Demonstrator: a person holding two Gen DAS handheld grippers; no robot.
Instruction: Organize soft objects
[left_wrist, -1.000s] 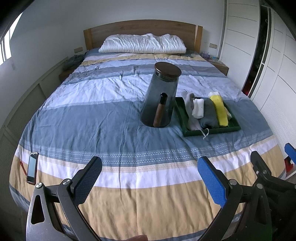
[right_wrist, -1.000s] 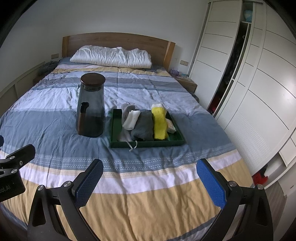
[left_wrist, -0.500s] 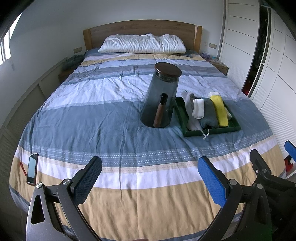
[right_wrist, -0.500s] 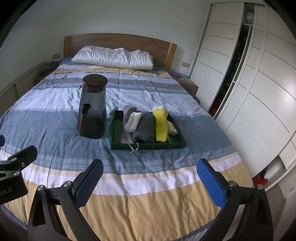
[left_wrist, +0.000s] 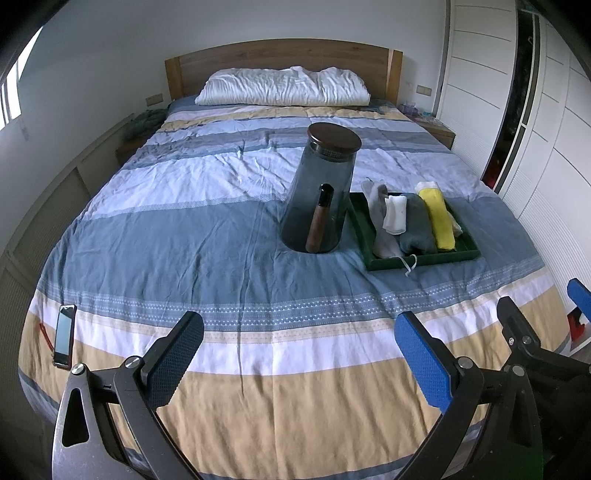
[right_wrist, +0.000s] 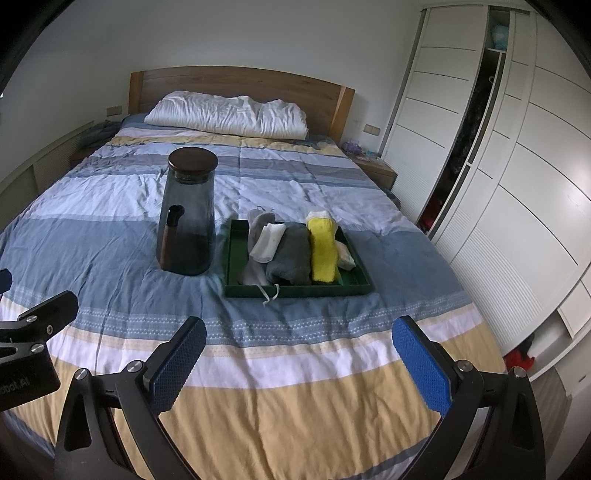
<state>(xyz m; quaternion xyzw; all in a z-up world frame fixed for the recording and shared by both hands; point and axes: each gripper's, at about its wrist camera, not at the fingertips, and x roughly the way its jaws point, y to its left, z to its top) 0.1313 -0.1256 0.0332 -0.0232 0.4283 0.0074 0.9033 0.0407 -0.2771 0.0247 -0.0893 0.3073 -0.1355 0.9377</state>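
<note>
Barely anything has been shifted since earlier: the right hand-held gripper (right_wrist: 299, 363) has been nudged slightly forward. Both it and the left hand-held gripper (left_wrist: 299, 360) are spread wide, nothing held. Rolled cloths (right_wrist: 290, 254) are lined up in the green tray (right_wrist: 295, 291) on the bed (right_wrist: 295, 369), beside the jar (right_wrist: 188, 214).

A smoky glass pitcher (left_wrist: 320, 195) with a wooden lid stands on the striped duvet (left_wrist: 192, 236), a phone (left_wrist: 64, 335) lies near its left edge, and a white pillow (left_wrist: 282, 86) rests against the wooden headboard (left_wrist: 280, 55).
</note>
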